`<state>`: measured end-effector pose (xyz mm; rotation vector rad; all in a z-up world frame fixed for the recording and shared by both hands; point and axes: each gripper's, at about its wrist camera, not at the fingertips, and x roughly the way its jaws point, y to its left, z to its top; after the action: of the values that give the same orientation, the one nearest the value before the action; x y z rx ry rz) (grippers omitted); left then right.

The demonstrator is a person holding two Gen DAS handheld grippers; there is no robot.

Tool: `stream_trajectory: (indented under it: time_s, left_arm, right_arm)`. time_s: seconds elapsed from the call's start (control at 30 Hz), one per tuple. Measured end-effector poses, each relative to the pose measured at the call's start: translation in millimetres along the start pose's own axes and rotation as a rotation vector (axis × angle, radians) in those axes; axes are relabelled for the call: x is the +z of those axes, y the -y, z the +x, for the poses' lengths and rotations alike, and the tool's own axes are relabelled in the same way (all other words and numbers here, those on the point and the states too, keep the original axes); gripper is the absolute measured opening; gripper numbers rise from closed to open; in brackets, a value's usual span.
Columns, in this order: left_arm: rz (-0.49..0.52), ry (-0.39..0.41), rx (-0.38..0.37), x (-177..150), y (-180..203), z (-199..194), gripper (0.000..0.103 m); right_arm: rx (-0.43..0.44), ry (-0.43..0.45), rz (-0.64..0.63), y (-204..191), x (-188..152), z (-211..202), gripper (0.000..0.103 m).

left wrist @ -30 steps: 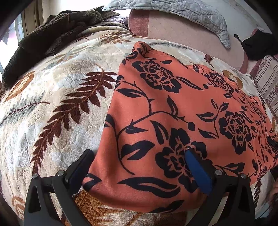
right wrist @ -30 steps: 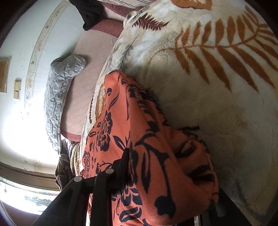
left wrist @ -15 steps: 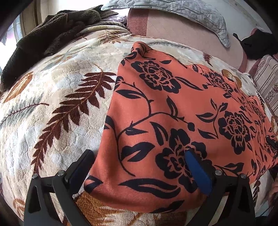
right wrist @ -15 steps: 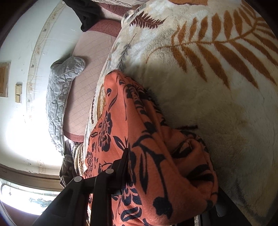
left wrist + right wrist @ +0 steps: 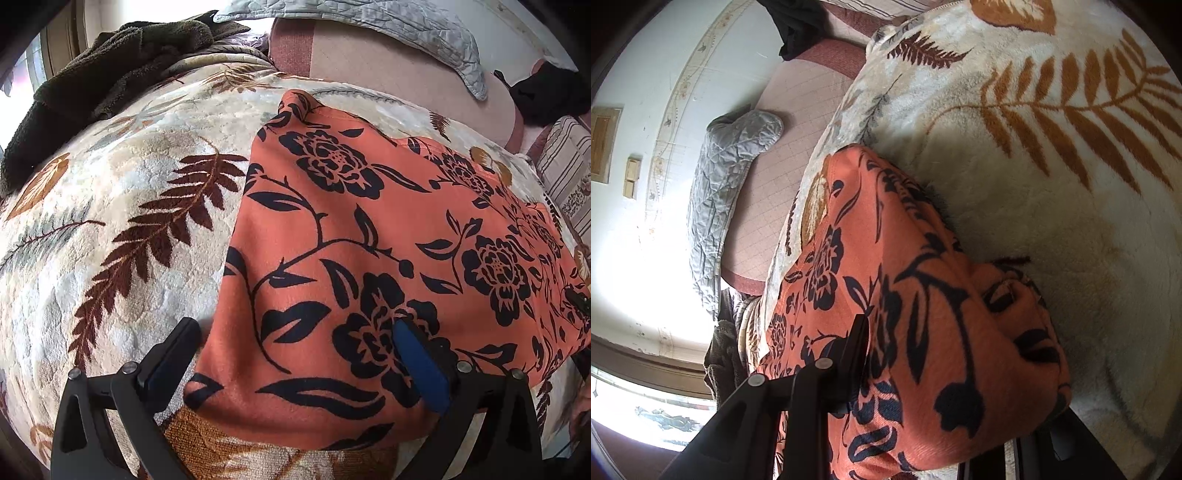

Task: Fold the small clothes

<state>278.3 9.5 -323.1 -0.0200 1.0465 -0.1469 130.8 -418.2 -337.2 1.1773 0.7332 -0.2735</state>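
An orange garment with a black flower print [image 5: 369, 236] lies spread on a cream leaf-patterned blanket [image 5: 110, 229]. My left gripper [image 5: 295, 354] is open, its two fingers wide apart over the garment's near left corner; the right finger's blue pad [image 5: 421, 365] rests on the cloth. In the right wrist view the garment [image 5: 923, 332] is bunched between the fingers of my right gripper [image 5: 956, 391], which is shut on a thick fold of it. Its right finger is mostly hidden under the cloth.
A dark brown towel [image 5: 110, 74] lies at the blanket's far left. A pink padded headboard [image 5: 388, 66] with a grey quilted cover [image 5: 369, 18] stands behind. A black cloth [image 5: 546, 92] and a striped cushion [image 5: 569, 170] are at the right.
Almost nothing has changed; both views have shifted very slightly, and the garment and grips look the same.
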Motion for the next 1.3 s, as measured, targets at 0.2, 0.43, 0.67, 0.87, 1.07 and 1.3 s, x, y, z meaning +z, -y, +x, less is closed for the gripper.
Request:
stream_trajectory:
  time_s: [0.2,0.43,0.67,0.87,1.07,1.3]
  left_arm:
    - [-0.003,-0.005,-0.007,-0.9,-4.0,-4.7,0.103]
    - [-0.066,0.087,0.038,9.5,-38.0,-37.4,0.103]
    - [-0.217,0.105,0.204,9.4,-110.6,-52.4,0.103]
    - [-0.313,0.106,0.280,4.4,-153.5,-61.5,0.103]
    - [-0.346,0.129,0.322,3.9,-174.1,-70.0,0.103]
    - [-0.366,0.143,0.286,6.0,-178.9,-71.9,0.103]
  right_arm:
    - [-0.014,0.015,-0.049,-10.7,-7.1,-0.5,0.031]
    - [-0.028,0.054,-0.315,-96.9,-27.6,-18.7,0.029]
    - [0.010,0.022,-0.534,-199.8,-70.0,-8.0,0.030]
    - [0.026,-0.062,-0.668,-250.9,-140.6,30.9,0.030]
    - [0.053,-0.264,-0.710,-253.4,-223.8,91.1,0.030]
    - [0.105,-0.304,-0.767,-229.2,-263.3,93.8,0.032]
